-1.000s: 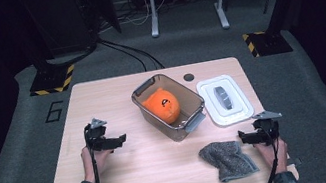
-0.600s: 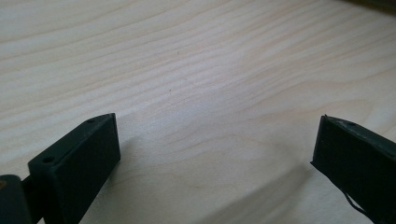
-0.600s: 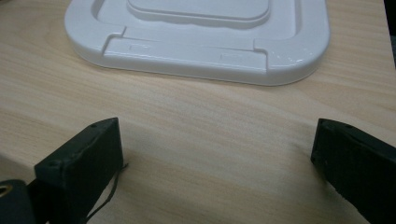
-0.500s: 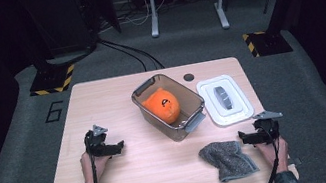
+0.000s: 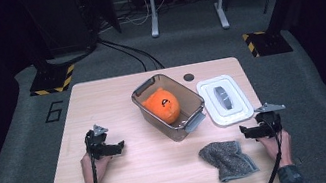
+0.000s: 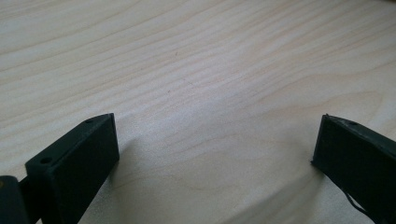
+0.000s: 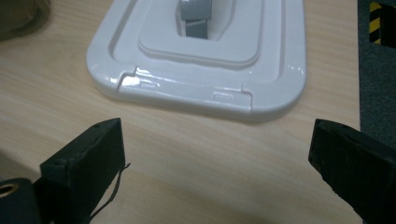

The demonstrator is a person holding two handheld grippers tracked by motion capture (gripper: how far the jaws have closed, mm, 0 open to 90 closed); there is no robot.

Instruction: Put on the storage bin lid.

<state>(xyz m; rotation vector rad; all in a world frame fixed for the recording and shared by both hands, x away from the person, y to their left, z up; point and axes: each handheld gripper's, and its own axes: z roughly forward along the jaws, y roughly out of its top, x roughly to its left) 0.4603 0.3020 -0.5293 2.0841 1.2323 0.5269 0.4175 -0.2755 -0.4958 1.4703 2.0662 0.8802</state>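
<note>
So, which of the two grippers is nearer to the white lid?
The right gripper. It sits just below the white lid at the table's right side, jaws open toward it. The left gripper is far across, beyond the clear bin.

table (image 5: 130, 178): matt pale wood | lid (image 7: 196, 88): glossy white plastic | cloth (image 5: 227, 160): rough grey
</note>
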